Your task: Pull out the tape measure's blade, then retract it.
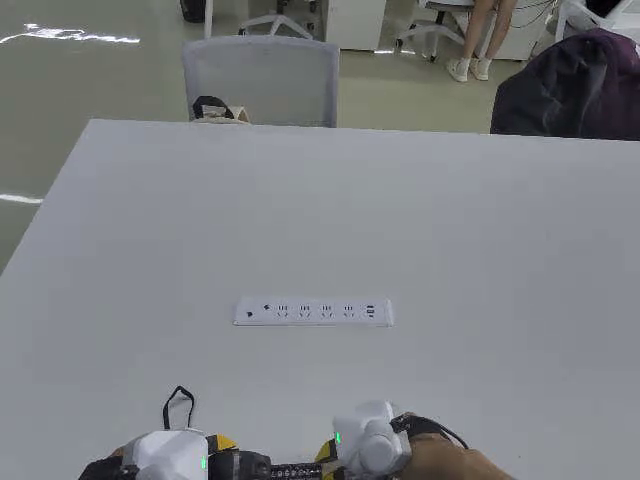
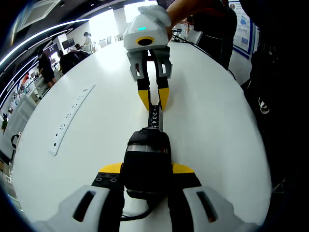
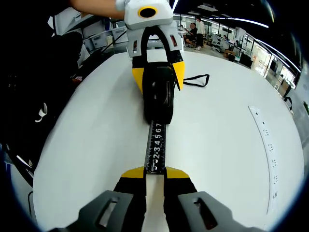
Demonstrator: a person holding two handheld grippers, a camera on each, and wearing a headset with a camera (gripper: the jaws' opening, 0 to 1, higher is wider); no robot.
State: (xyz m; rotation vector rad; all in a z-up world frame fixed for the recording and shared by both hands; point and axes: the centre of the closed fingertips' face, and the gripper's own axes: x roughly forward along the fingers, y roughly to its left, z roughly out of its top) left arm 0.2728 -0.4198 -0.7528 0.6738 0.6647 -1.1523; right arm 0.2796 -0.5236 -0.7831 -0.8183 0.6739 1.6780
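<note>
The left gripper (image 2: 147,170) is clamped on the tape measure (image 2: 147,157) at the table's (image 1: 320,220) near edge. The right gripper (image 3: 155,172) pinches the blade (image 3: 156,142) tip, a short length out. Draw straight, in line with the tape measure.

The left gripper (image 1: 225,458) and right gripper (image 1: 328,458) face each other, tape measure (image 1: 250,466) at the left one's tips, its blade (image 1: 295,470) reaching the right one's. A strap (image 1: 179,404) loops just beyond the left gripper; a power strip (image 1: 313,312) lies farther ahead of both.
</note>
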